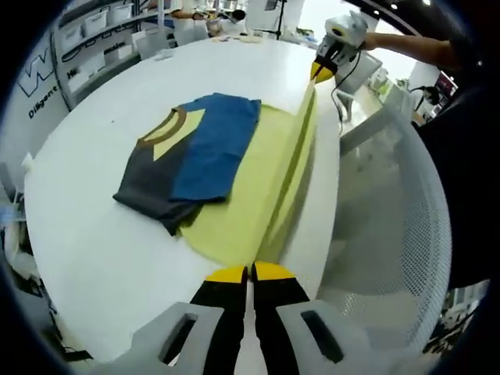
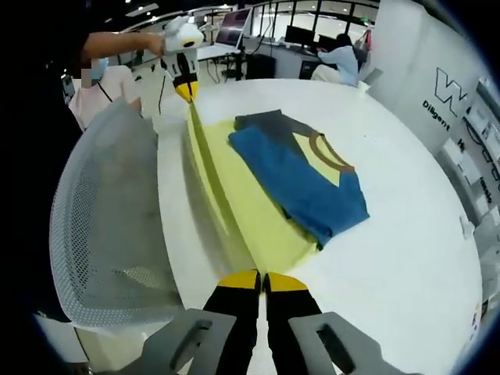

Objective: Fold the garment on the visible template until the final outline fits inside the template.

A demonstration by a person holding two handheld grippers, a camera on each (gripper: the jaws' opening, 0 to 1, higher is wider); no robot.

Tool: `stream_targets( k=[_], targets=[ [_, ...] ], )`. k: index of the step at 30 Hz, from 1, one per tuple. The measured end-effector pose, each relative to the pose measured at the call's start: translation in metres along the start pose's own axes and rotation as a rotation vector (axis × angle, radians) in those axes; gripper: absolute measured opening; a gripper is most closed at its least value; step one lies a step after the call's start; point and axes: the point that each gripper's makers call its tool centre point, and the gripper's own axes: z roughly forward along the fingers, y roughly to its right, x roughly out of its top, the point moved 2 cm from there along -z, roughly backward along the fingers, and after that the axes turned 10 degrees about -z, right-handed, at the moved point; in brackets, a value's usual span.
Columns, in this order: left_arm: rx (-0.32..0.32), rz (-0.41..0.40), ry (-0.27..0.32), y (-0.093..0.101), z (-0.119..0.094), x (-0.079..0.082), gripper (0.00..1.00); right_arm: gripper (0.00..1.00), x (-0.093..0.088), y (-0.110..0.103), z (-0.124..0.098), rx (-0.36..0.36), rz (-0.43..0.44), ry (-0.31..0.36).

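A yellow garment [image 1: 250,180] lies on the white table [image 1: 94,242], with a blue part [image 1: 215,144] folded over it, a dark grey part [image 1: 148,183] and a brown collar [image 1: 173,125]. My left gripper [image 1: 251,273] is shut on one end of its yellow edge. My right gripper [image 1: 320,72] pinches the far end, so the edge runs taut and raised between them. In the right gripper view, the right gripper [image 2: 263,280] is shut on the yellow garment [image 2: 250,203], the left gripper [image 2: 185,90] is at the far end, and the blue part [image 2: 305,183] lies to the right.
A white mesh chair back [image 1: 391,219] [image 2: 101,226] stands close beside the table edge where both grippers work. Shelves with bins [image 1: 94,23] line the far wall. A person [image 2: 340,55] sits at a desk beyond the table [image 2: 406,266].
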Motion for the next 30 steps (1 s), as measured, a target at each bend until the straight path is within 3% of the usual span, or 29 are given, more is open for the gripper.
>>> stream_targets(
  k=[30],
  targets=[
    [0.157,0.147,0.09,-0.037,-0.01,0.042,0.01,0.0,0.02,0.044,-0.01,-0.172,-0.063,0.034]
  ],
)
